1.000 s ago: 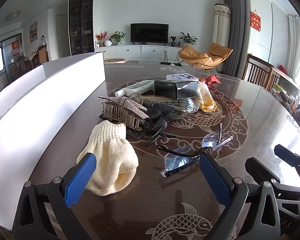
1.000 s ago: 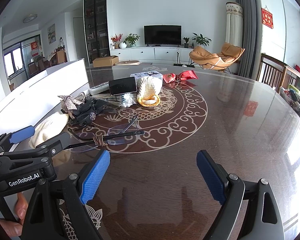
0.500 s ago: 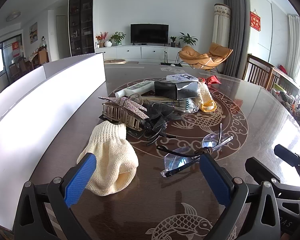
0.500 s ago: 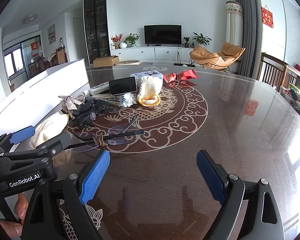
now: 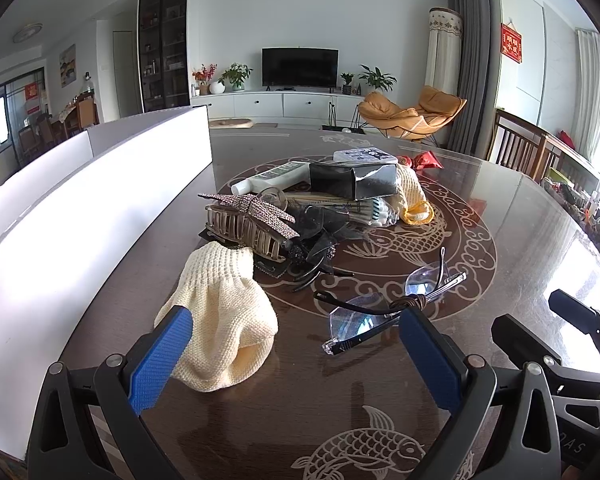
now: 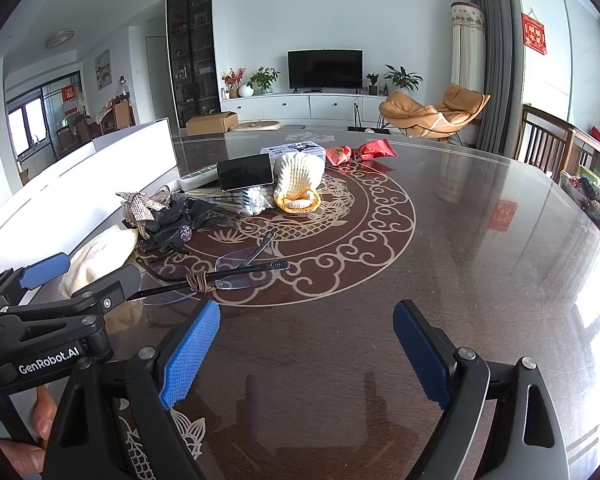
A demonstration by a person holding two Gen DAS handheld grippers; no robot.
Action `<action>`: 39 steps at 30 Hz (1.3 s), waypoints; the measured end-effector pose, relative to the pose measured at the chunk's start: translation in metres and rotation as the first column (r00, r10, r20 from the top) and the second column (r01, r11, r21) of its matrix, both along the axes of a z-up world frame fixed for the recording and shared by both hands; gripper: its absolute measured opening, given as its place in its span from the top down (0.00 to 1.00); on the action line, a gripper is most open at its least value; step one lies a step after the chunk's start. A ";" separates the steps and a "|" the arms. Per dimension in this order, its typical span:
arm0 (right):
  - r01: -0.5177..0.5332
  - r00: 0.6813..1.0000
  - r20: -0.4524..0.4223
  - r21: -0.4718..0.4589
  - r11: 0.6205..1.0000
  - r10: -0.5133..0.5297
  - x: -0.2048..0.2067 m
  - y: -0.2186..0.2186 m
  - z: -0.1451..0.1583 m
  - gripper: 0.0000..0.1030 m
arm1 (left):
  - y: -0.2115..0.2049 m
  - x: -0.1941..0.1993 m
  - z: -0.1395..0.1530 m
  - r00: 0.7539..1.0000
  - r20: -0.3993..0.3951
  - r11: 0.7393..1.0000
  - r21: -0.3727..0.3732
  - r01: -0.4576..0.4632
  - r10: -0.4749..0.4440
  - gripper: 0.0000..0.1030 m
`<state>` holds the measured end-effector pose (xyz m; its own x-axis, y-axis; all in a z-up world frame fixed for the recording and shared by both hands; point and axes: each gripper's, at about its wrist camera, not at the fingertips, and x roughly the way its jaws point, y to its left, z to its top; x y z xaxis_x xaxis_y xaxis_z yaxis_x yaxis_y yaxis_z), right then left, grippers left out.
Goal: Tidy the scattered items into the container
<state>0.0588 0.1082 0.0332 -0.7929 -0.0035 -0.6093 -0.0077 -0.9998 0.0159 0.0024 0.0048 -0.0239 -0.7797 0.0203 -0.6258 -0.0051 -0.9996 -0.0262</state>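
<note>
Nothing has shifted in the last second: my left tool (image 5: 292,354) and right tool (image 6: 306,354) hover wide open, empty; glasses (image 5: 384,304), glove (image 5: 220,312) untouched on worktop (image 6: 480,248).

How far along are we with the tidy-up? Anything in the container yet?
Nothing looks done: I can't see inside the white container. Nothing is in hand: left gripper and right gripper are both open. Still on the table: the cream knit glove, glasses, hair claw clip, black box, tube and red wrappers.
</note>
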 end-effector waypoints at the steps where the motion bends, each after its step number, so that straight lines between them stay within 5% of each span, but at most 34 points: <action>1: 0.000 1.000 0.000 0.000 1.000 0.000 0.000 0.000 0.000 0.13 | 0.000 0.000 0.000 1.000 0.000 1.000 0.000 0.000 0.000 0.00; 39: 0.003 1.000 0.006 -0.018 1.000 -0.003 0.000 0.000 -0.001 0.13 | 0.005 0.002 0.001 1.000 -0.013 1.000 -0.023 0.015 -0.015 0.00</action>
